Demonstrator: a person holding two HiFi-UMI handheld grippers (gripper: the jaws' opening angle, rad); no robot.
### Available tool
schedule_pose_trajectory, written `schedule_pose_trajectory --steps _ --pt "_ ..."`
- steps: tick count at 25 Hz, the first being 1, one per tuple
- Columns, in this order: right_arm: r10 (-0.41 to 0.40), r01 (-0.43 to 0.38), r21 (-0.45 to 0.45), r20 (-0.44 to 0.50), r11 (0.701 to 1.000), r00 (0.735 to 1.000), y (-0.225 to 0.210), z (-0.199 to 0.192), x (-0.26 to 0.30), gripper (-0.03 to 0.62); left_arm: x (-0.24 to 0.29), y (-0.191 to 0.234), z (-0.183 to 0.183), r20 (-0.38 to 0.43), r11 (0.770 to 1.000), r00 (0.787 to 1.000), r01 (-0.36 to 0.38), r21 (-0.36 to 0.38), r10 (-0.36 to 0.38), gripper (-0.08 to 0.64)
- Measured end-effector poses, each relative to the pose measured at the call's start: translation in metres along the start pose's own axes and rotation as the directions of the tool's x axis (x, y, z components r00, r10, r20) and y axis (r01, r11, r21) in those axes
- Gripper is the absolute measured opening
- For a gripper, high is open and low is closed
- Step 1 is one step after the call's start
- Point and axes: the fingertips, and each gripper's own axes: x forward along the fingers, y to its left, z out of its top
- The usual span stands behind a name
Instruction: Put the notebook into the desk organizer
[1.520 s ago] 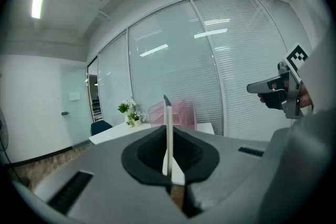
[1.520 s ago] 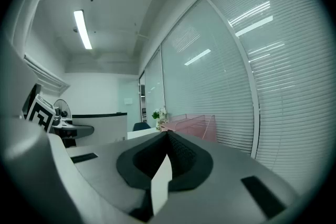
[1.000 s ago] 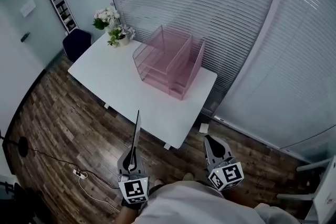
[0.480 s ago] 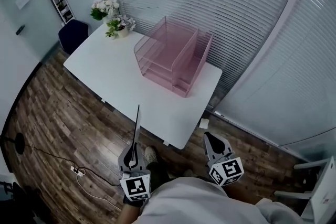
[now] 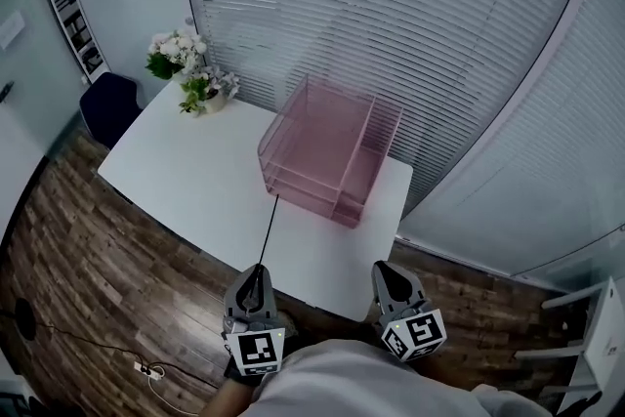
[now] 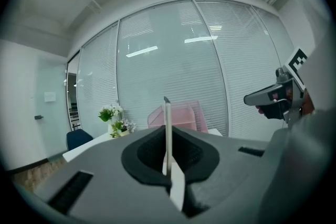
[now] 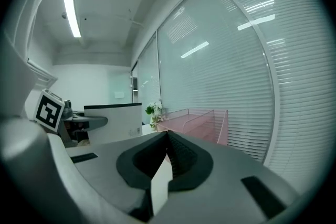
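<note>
A pink wire desk organizer stands at the back right of the white table; it also shows as a pink rack. My left gripper is shut on the thin notebook, held upright and edge-on. The notebook's far end reaches over the table's near edge, short of the organizer. In the right gripper view the notebook shows broadside as a white panel. My right gripper hangs beside the left, short of the table, jaws together with nothing between them.
A pot of white flowers sits on the table's far left corner. A dark blue chair stands left of the table. Slatted glass walls close the room behind and to the right. Wood floor lies on the near left.
Both grippers and the view have moved forward to the table. The notebook, earlier over the floor, now reaches over the table's near edge toward the organizer.
</note>
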Motion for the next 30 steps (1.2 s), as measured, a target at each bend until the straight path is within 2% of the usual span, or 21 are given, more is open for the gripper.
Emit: schedule_pose_trajectory --steps 3,6,8,11,15,17,19,24,27,30 --pt "-0.019 0.019 0.003 -0.015 1.0 1.0 0.005 0.0 0.016 0.012 0.026 0.019 0.013 0.017 0.999 1.0 0.023 0.037 -0.024 0.016" --pt "-0.041 0.041 0.014 -0.028 0.999 0.999 -0.003 0.0 0.023 0.012 0.047 0.03 0.02 -0.022 0.998 1.0 0.022 0.055 -0.021 0.016" --pt "-0.04 0.04 0.02 -0.023 0.999 0.999 -0.01 0.002 0.032 0.012 0.07 0.037 0.03 -0.006 0.993 1.0 0.014 0.113 -0.013 0.017" --pt "-0.033 0.033 0.024 -0.011 0.999 0.999 -0.024 0.005 0.044 0.012 0.108 0.038 0.047 0.018 0.971 1.0 0.006 0.237 -0.01 0.017" --pt "-0.046 0.046 0.046 -0.005 0.998 0.999 -0.049 0.006 0.039 0.012 0.15 0.025 0.079 0.034 0.924 0.999 0.0 0.382 -0.014 0.017" --pt "-0.066 0.066 0.055 0.005 0.996 0.998 -0.064 0.008 0.033 0.012 0.175 0.019 0.094 0.042 0.889 0.999 -0.007 0.458 -0.014 0.017" --pt "-0.101 0.101 0.073 0.006 0.992 0.995 -0.082 0.004 0.027 0.012 0.201 0.012 0.105 0.043 0.839 0.999 -0.007 0.543 -0.019 0.016" --pt "-0.181 0.181 0.124 -0.016 0.976 0.983 -0.12 -0.014 0.008 0.012 0.264 -0.007 0.108 -0.005 0.693 0.999 0.033 0.72 -0.041 0.017" --pt "-0.218 0.219 0.147 -0.021 0.965 0.976 -0.14 -0.02 0.001 0.012 0.302 -0.019 0.097 -0.065 0.615 0.997 0.083 0.785 -0.051 0.017" --pt "-0.244 0.244 0.158 -0.024 0.957 0.97 -0.156 -0.023 -0.003 0.012 0.335 -0.028 0.079 -0.136 0.52 0.99 0.141 0.842 -0.049 0.017"
